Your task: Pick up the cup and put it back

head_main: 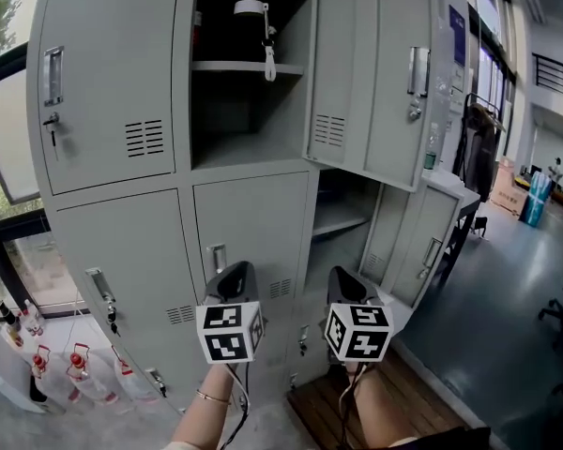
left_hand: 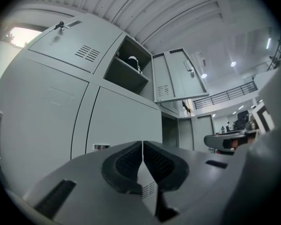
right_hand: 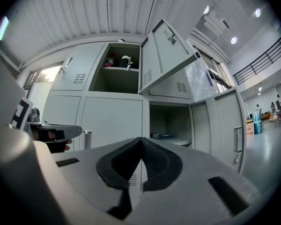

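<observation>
Bank of grey metal lockers (head_main: 113,92), one upper locker door (head_main: 366,73) swung open, one lower locker door (head_main: 430,242) ajar, clear red-capped bottles (head_main: 78,373) low at left, glossy dark floor (head_main: 507,289) at right

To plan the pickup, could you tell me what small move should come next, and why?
Probably lift the right gripper toward the open upper locker: the white cup sits on its shelf, well above this gripper and the left gripper, both shut and empty.
</observation>
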`<control>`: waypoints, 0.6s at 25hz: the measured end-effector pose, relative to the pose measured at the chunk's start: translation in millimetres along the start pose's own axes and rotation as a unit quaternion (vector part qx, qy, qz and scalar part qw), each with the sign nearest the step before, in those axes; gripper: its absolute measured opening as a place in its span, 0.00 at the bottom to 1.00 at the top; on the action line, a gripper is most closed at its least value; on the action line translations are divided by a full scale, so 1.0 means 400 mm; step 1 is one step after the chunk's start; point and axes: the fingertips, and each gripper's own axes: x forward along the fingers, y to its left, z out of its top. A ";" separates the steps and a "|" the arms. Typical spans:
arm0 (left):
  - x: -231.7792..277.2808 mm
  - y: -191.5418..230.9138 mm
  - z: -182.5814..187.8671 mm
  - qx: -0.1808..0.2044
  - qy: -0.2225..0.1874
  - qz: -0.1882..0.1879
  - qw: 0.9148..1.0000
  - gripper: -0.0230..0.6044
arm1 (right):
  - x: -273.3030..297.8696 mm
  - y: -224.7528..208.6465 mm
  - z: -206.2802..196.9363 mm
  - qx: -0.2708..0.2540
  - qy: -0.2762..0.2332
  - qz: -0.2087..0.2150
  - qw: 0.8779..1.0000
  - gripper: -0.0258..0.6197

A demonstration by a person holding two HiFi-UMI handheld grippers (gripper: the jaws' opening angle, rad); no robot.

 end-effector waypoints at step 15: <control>0.110 0.050 -0.049 0.002 0.024 0.076 0.997 0.06 | 0.194 -0.046 -0.014 0.011 0.007 0.066 0.998 0.03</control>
